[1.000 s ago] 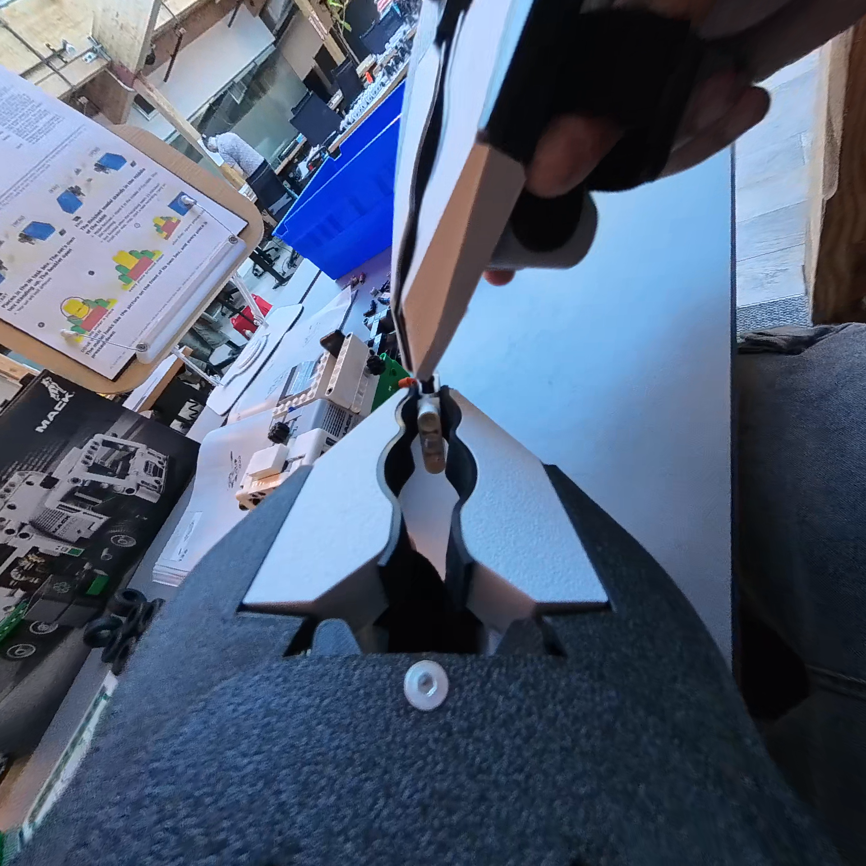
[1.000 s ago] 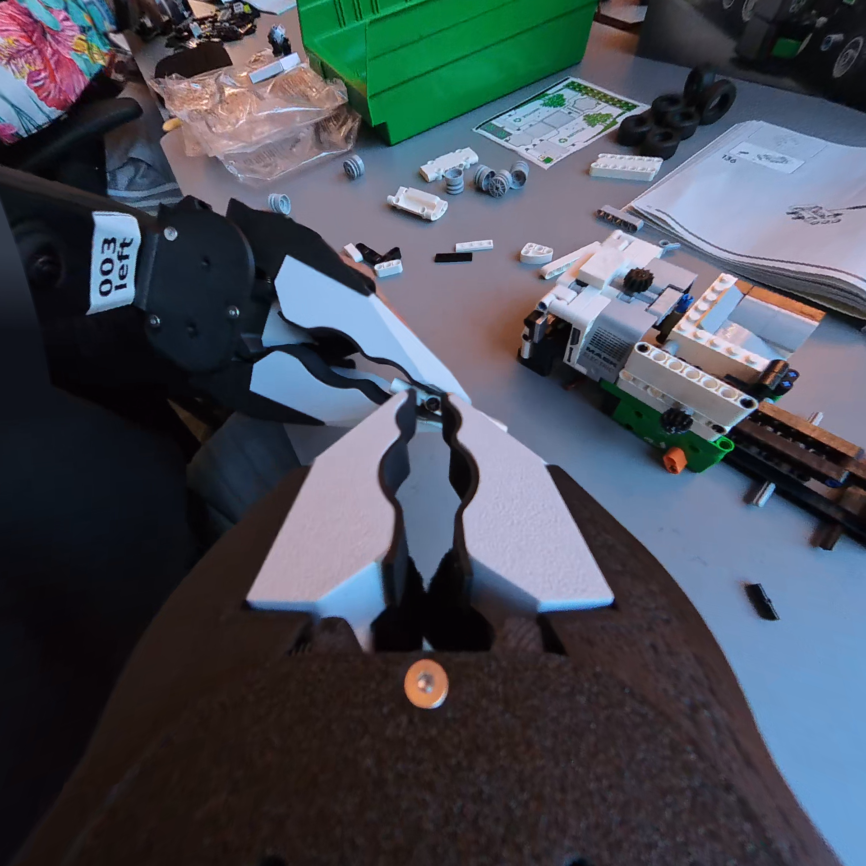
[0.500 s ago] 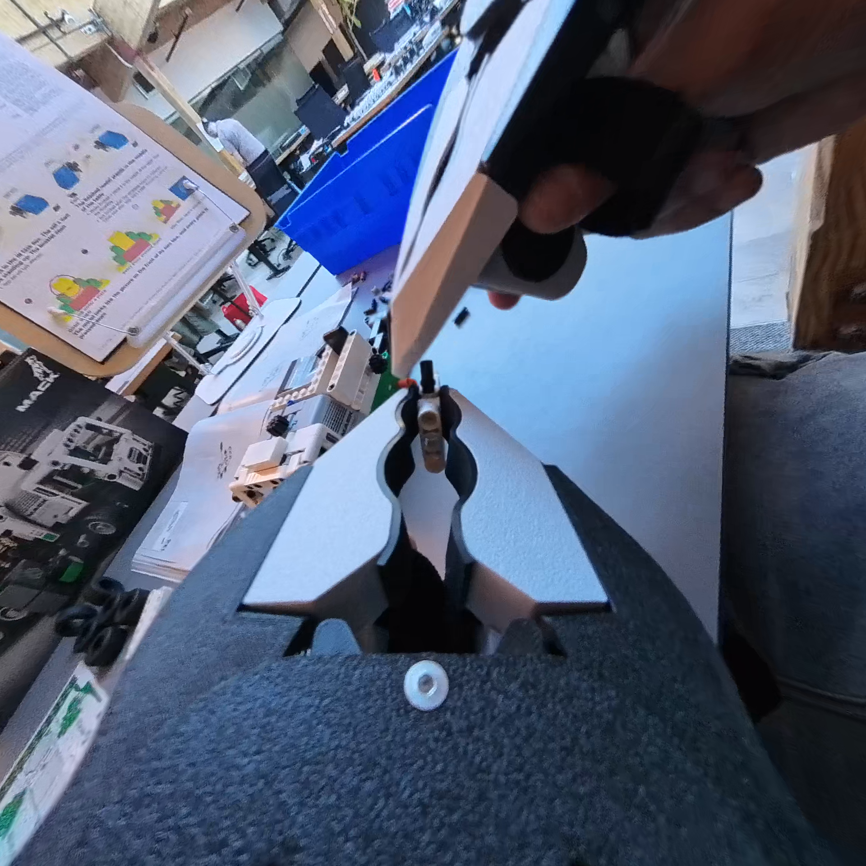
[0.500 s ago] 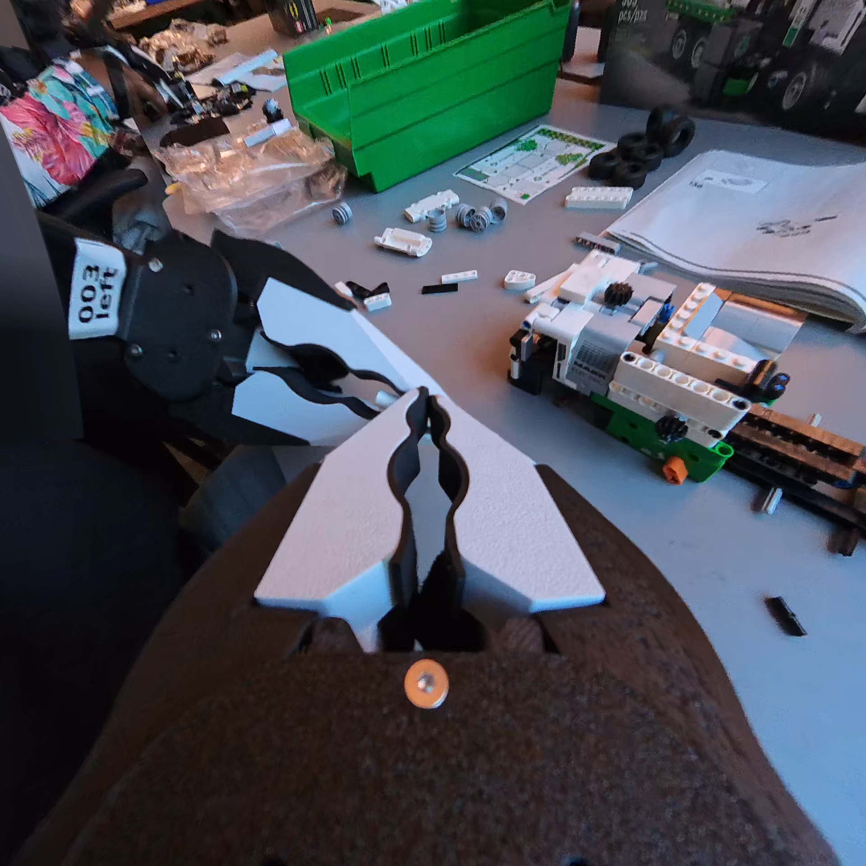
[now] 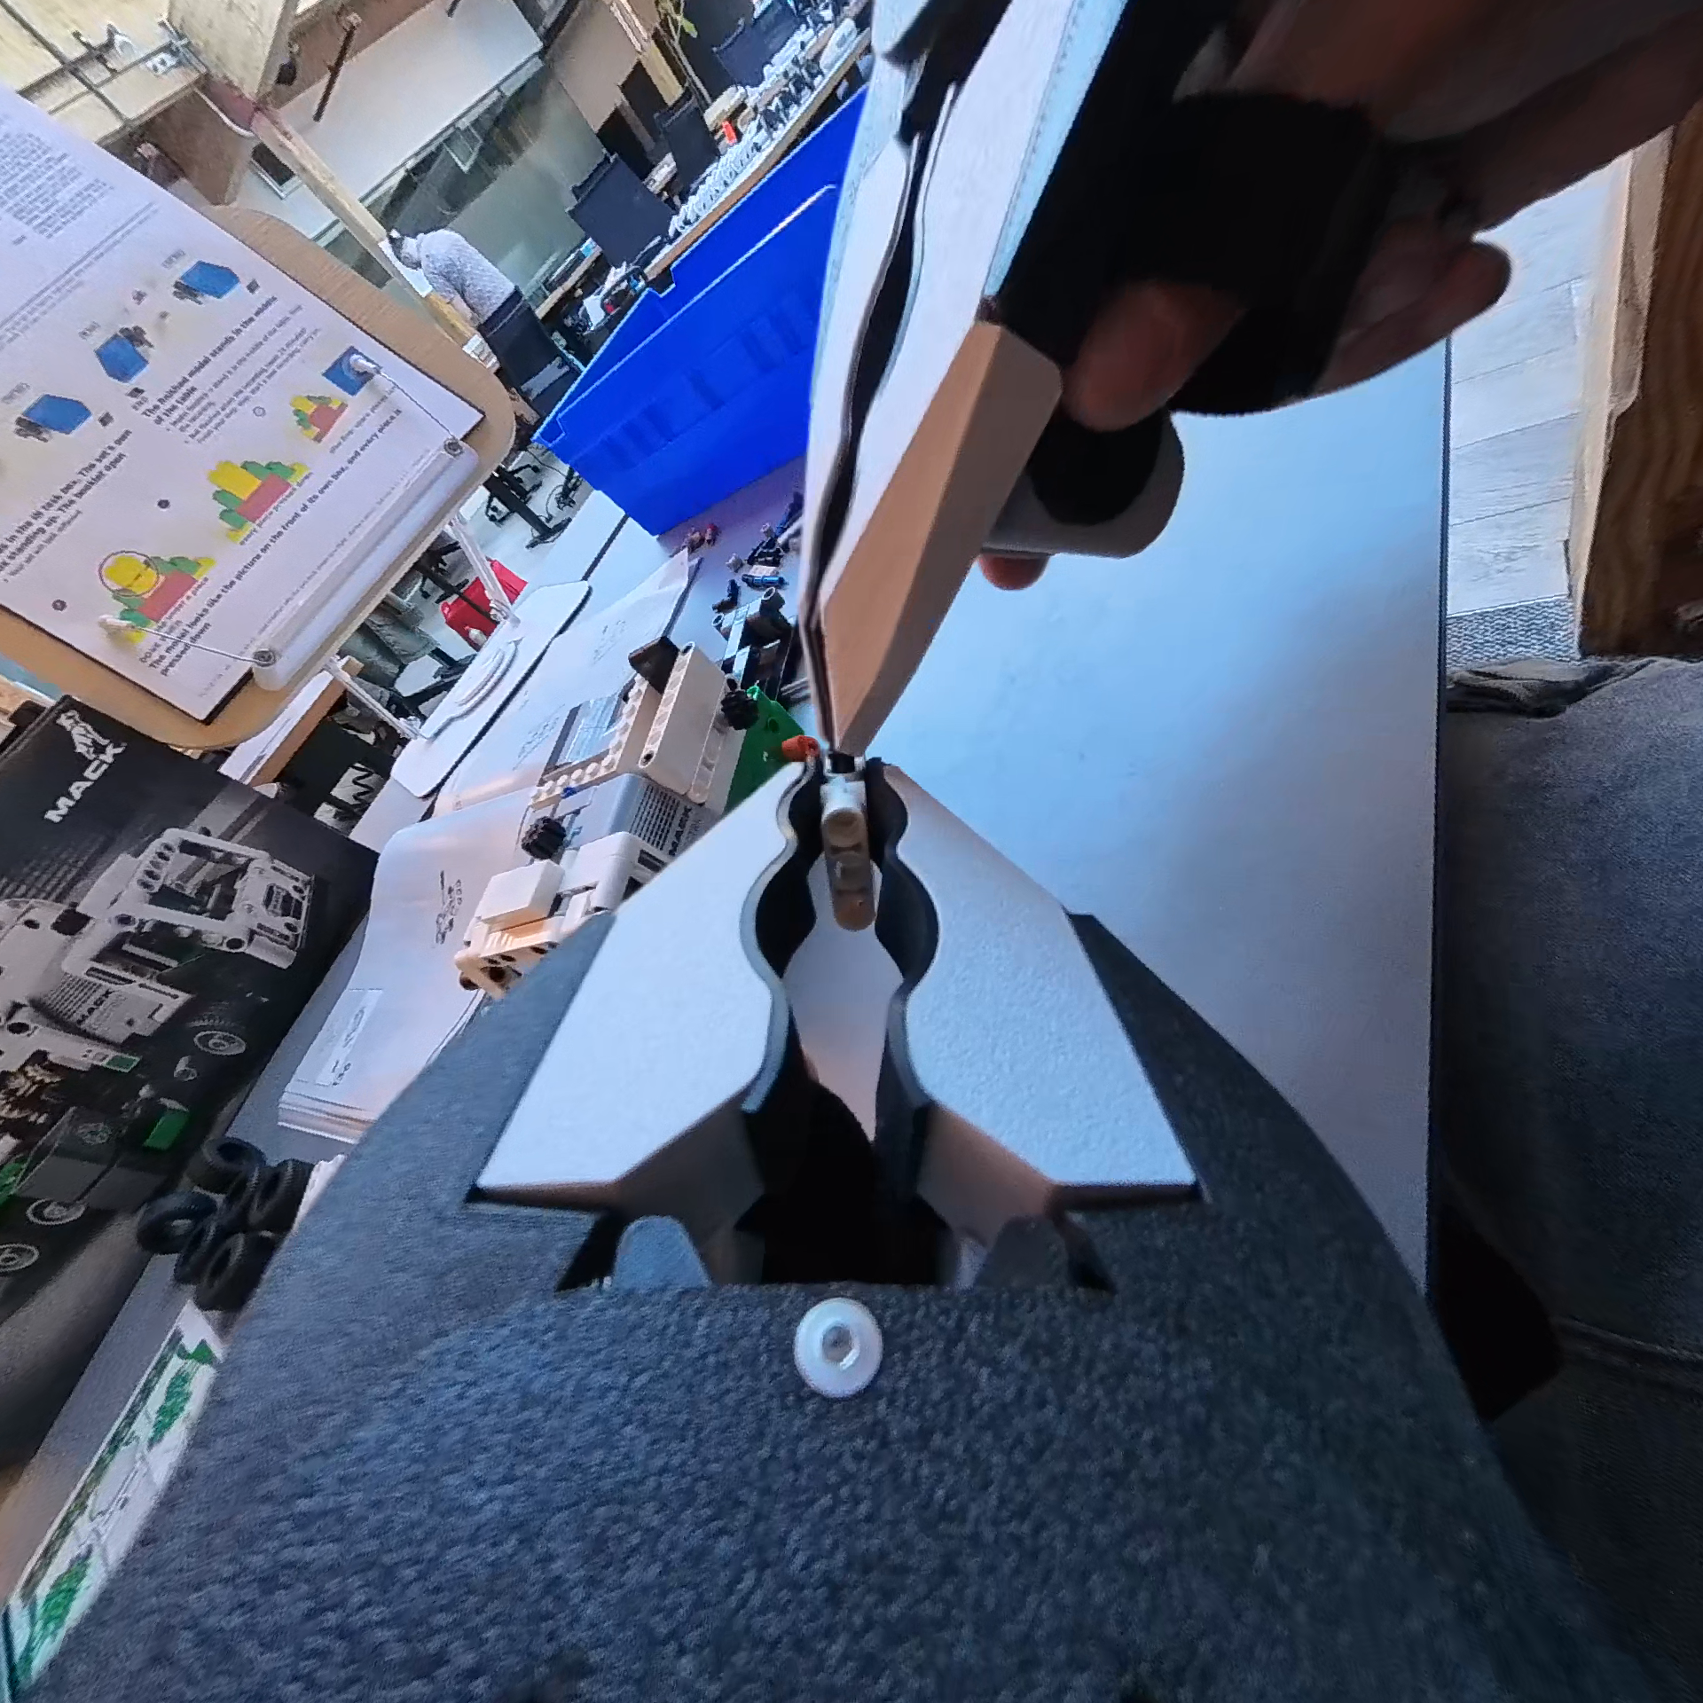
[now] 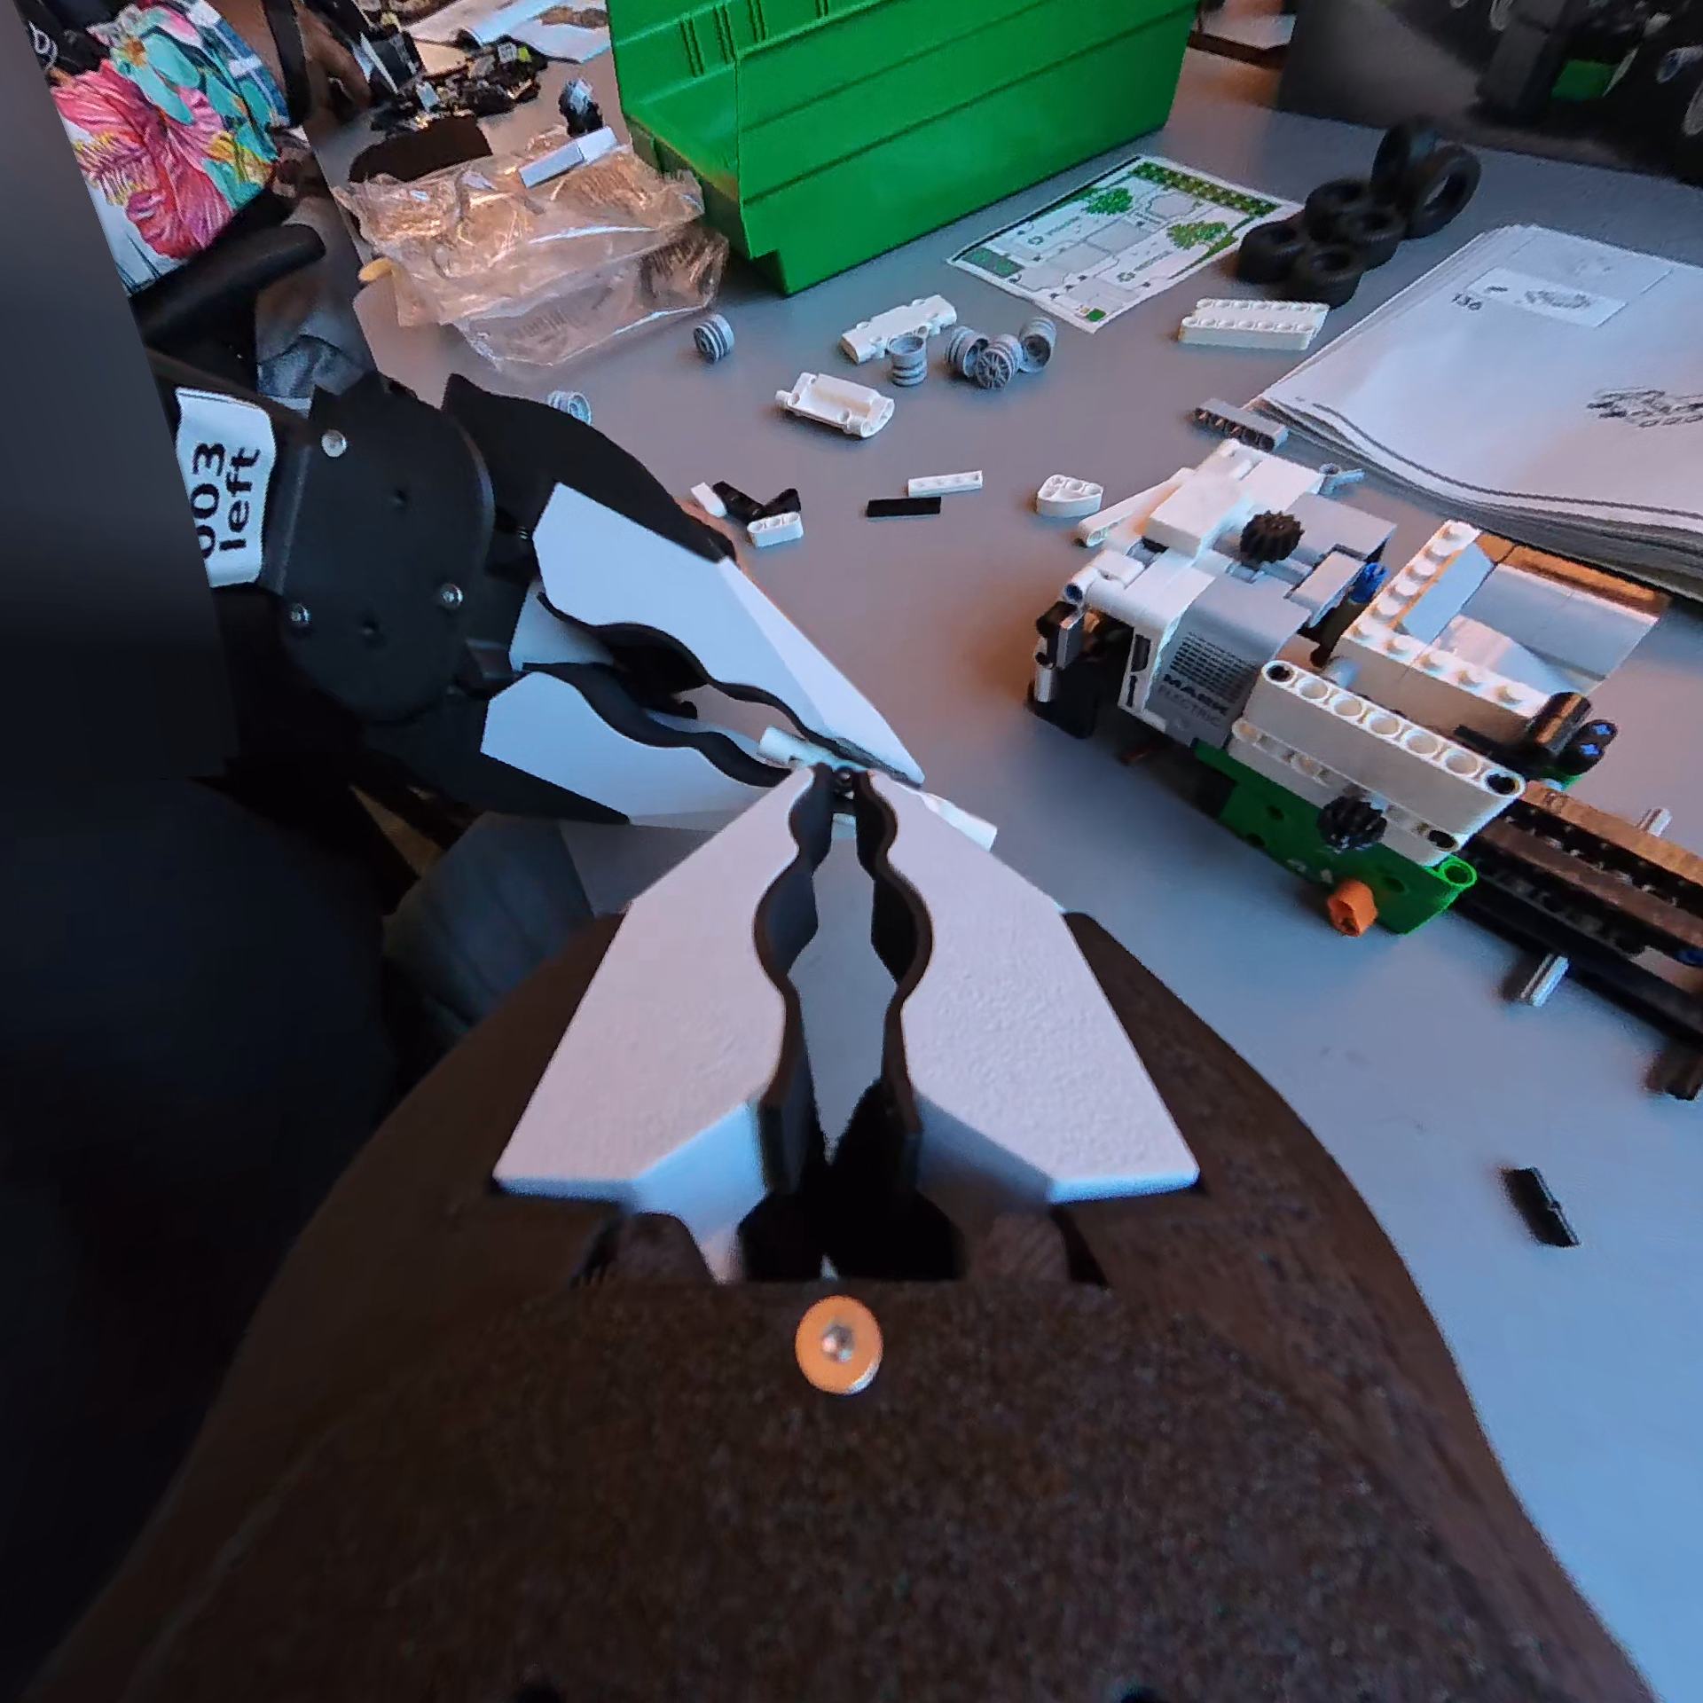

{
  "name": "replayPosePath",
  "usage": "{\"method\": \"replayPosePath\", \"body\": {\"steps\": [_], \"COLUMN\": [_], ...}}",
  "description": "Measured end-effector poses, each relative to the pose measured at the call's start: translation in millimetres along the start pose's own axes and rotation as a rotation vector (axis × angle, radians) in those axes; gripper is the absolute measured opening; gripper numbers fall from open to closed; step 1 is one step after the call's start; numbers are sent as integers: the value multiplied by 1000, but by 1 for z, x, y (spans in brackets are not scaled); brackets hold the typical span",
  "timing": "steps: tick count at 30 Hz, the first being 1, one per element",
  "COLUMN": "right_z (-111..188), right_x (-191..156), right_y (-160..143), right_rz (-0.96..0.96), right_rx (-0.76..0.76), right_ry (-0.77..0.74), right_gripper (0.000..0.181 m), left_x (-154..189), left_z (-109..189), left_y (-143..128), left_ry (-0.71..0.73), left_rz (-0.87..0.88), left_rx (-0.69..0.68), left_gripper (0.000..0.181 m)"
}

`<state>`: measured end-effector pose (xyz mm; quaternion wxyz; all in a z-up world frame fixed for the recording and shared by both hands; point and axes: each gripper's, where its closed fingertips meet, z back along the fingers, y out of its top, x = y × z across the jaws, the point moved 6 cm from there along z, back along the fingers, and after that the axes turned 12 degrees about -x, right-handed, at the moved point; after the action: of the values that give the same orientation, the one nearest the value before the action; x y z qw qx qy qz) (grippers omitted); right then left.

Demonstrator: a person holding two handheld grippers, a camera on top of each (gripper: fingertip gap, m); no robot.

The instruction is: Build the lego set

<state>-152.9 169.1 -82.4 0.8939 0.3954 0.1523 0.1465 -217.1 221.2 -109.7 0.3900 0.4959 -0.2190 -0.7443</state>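
Observation:
My left gripper is shut on a small white lego beam that stands upright between its tips. My right gripper comes down from above in the left wrist view, held by a gloved hand. Its tips are closed on a small black pin at the beam's top end. In the right wrist view the left gripper reaches in from the left and meets my right tips. The part-built white and green lego truck sits on the grey table to the right; it also shows in the left wrist view.
A green bin, plastic bags, loose white and grey pieces, black tyres and an open instruction booklet lie behind the truck. A blue bin, a clipboard and the set's box stand farther off.
Half a second ago the right gripper had drawn back a little from the beam. Now its tips are back at the beam's top end. The left gripper kept its hold.

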Motion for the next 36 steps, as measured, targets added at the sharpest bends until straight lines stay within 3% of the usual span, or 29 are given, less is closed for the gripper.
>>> {"method": "replayPosePath", "body": {"steps": [1,9,12,16,19,23,29,36], "right_z": [0,-6,5,30,16,12,11,9], "right_x": [0,-1,-3,10,6,-6,-10,-12], "right_y": [0,-1,4,4,-9,-2,-2,-3], "right_rz": [-7,-7,-12,8,187,200,158,128], "right_rx": [1,3,53,225,192,316,321,354], "right_ry": [6,-30,27,123,72,137,241,254], "right_gripper": [3,3,5,41,36,21,7,7], "left_x": [0,-1,-5,-16,-22,-22,-23,-22], "left_z": [0,0,6,18,26,31,33,33], "left_y": [0,-1,3,7,10,14,14,13], "left_ry": [6,12,-12,-152,-329,-509,-599,-671], "left_rz": [-4,-1,55,232,386,497,560,593], "left_rx": [-1,-18,57,222,336,416,453,450], "left_gripper": [5,5,5,5,5,6,10,6]}}
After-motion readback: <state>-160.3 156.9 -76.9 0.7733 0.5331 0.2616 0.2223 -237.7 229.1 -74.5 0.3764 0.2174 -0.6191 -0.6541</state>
